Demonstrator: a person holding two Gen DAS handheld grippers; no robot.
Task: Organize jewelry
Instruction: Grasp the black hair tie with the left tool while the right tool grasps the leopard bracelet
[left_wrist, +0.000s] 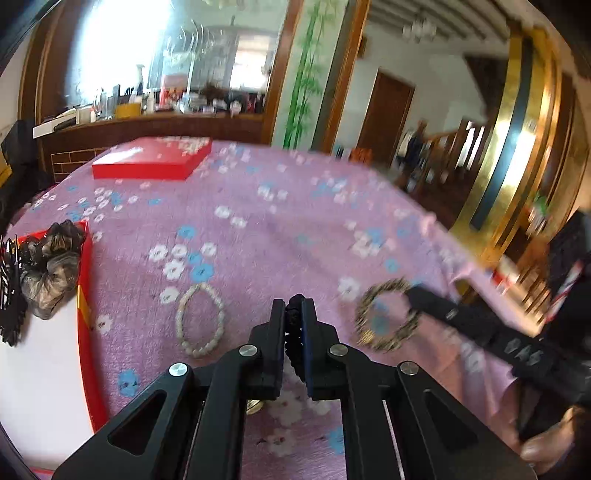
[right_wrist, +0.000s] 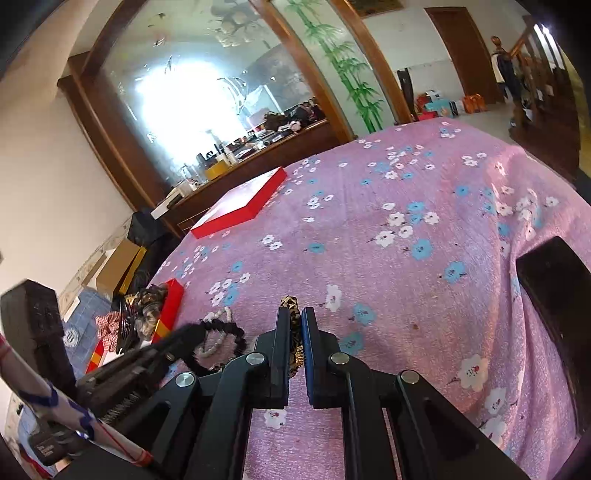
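A: A room with a big wood-framed mirror, and a bench under a pink flowered cloth (right_wrist: 369, 240). A shut red box (left_wrist: 151, 162) lies at the far side; an open red tray (left_wrist: 86, 325) at the left edge already holds scrunchies (left_wrist: 51, 273).

B: And the tongs?

A: The left tongs (left_wrist: 293, 325) are clamped on a black beaded bracelet (left_wrist: 294, 314). The right tongs (right_wrist: 294, 332) are clamped on a leopard-patterned ring bracelet (right_wrist: 291, 310). A white bead bracelet (left_wrist: 199, 319) lies loose on the cloth near the tray.

B: Best handling?

A: I'd carry each piece across to the tray, grip kept firm, lowering before release so the beads don't roll.

B: Differences between views?

A: The left view shows the leopard ring whole, dangling; the right view shows the black loop hanging over the white beads.
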